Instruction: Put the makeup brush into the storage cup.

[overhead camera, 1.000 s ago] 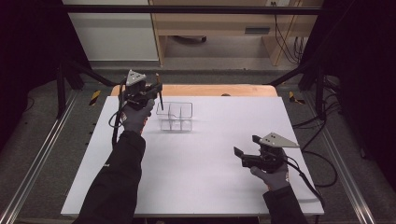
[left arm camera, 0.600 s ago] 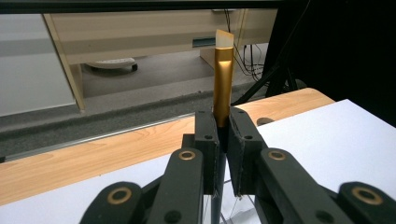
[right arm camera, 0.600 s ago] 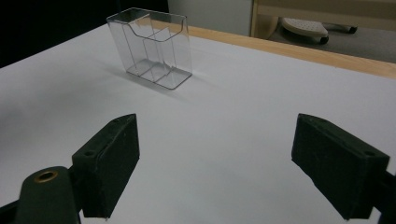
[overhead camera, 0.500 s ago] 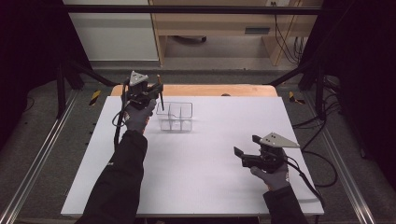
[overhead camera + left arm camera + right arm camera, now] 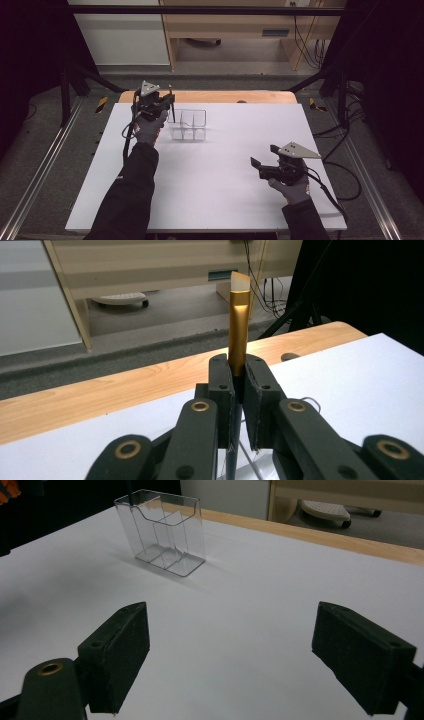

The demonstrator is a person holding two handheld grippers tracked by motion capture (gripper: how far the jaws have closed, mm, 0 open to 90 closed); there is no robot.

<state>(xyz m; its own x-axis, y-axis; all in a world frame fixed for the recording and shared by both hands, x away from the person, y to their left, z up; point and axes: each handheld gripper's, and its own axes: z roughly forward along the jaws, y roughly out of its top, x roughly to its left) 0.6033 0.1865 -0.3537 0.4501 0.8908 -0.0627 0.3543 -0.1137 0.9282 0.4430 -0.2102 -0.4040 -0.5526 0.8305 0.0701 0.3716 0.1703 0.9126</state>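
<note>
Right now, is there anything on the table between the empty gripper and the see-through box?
Nothing: in the right gripper view, only bare white table stretches from the open right gripper to the clear box.

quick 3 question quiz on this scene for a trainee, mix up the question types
1. True or false: the left tool is shut on the gold brush.
2. Which best describes the clear organizer? A. lying on its side B. standing upright on the white table C. held by the right tool
3. Fill in: the right tool's jaws are ____, with nothing between them.

Key
1. True; the brush stands upright between the jaws.
2. B
3. open
</note>
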